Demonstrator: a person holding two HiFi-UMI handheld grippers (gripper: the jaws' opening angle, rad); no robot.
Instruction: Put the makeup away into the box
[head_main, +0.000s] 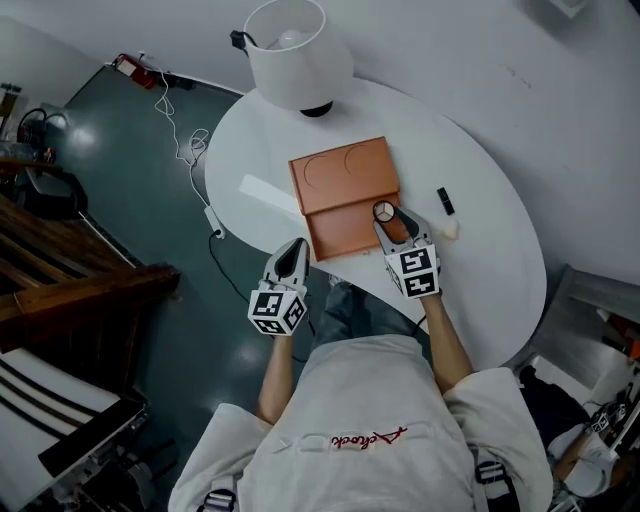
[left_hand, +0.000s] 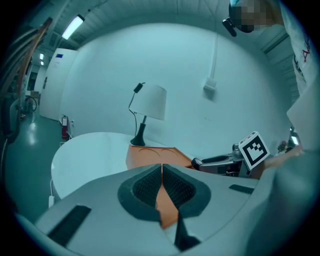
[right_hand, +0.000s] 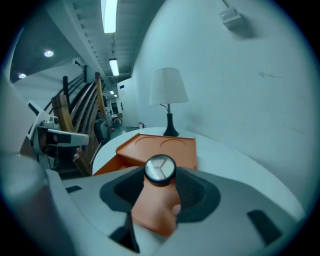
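Person: white shirt (head_main: 350, 420) filled the bottom of the head view, forearms reaching up the frame.
Left gripper (head_main: 297, 245): sat lower centre-left, by the near edge of the table; its jaws were pressed together with nothing between them.
Right gripper (head_main: 388, 218): sat at centre, pinching a round compact (right_hand: 160, 169) between its jaw tips, pale face showing.
Compact's place: over the lower right part of the orange box (head_main: 340, 180), seemingly clear of it rather than touching, though the view was poor there.
Box: lay mid-frame on the white table (head_main: 480, 270), two round hollows in its upper half.
Loose makeup: black stick (head_main: 445, 201) and small pale piece (head_main: 450, 230) lay on the table just right of the box.
Lamp (head_main: 290, 40): stood top centre, above the box.
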